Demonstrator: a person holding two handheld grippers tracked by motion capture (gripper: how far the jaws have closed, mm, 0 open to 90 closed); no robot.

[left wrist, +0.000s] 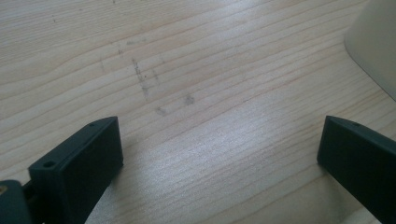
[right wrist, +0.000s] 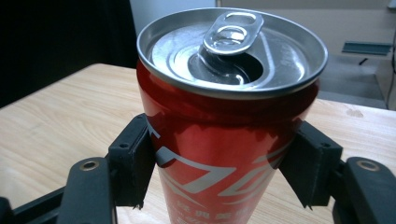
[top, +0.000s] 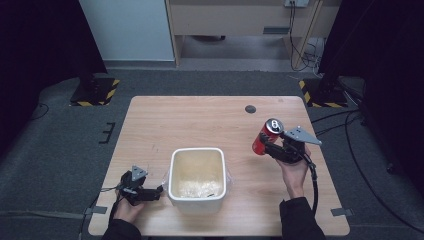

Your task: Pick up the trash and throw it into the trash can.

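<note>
One red can (top: 266,135), opened, sits right of centre in the high view, tilted and pinched between the right tongs (top: 274,147). One white bin (top: 197,176) stands lower centre on the table (top: 200,120); the left tongs (top: 152,194) gape wide just beside it.

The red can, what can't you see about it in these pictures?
- Red can, right gripper view: its bottom is cut off by the lower edge, so the lettering stops short.
- Inside the can: the opening is dark, so any drink is hidden.
- High view: the can is too small to read.
</note>
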